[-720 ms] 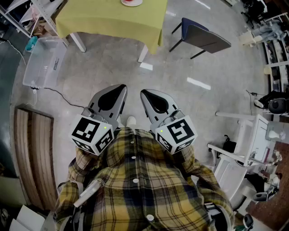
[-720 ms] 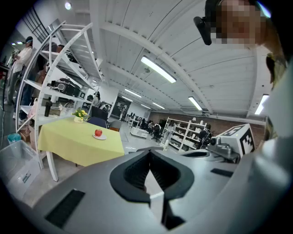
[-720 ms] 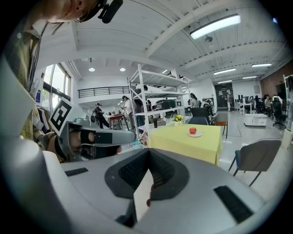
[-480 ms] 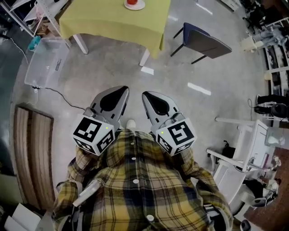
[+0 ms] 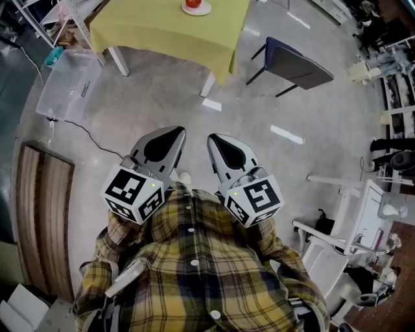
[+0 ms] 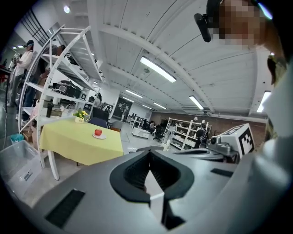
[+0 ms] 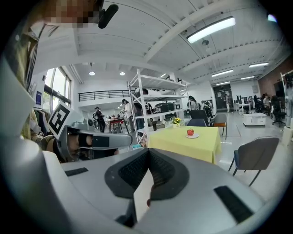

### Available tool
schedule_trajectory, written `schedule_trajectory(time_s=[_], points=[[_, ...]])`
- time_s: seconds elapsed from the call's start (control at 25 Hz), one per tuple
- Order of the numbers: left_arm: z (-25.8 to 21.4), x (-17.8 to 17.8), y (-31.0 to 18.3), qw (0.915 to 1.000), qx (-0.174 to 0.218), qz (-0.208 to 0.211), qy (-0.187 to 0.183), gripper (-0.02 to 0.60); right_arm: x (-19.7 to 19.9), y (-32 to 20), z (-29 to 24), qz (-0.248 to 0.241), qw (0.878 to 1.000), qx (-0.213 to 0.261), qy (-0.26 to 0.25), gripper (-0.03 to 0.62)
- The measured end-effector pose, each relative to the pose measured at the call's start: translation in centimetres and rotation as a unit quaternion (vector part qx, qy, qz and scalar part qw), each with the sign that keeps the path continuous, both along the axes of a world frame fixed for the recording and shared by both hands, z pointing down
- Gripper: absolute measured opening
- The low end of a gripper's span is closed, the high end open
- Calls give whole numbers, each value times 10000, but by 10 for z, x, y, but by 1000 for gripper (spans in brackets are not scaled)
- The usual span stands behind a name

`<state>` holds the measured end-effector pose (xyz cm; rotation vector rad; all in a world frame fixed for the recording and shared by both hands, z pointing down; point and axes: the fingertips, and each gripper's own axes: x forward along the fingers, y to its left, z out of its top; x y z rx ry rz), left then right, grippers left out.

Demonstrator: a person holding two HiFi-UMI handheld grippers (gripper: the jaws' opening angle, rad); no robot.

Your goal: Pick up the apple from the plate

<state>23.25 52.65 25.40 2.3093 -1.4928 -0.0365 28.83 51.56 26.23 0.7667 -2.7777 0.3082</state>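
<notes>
- Head view: the apple sits on its plate at the top edge, on the yellow desk. It is straight ahead of me and well apart, with open floor between. My left hand-held gripper and right hand-held gripper are side by side at my chest, both pointing at the desk. The apple lines up roughly between them, so I judge neither is nearer.
- Left gripper view: jaws pressed together, nothing between them. The apple is far off, up and left of the jaw line, near the desk's close right corner.
- Right gripper view: jaws look closed too, and empty. The apple is far off, up and right of the jaw line.
- The apple is round, so no long axis matters. My call is that I must walk up to the desk before either reach.
</notes>
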Motion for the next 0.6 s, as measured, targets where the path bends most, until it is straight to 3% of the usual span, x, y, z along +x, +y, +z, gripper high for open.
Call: schedule_trajectory(time_s=[0.24,0.6], points=[[7,0,2,9999,-83,-84,48,8,2,1,6,-55,9999,-127,3,-3],[17,-40,-39,9998,-154,-82,70,8,-38,-41,15,-33,9998,-190,35,-3]])
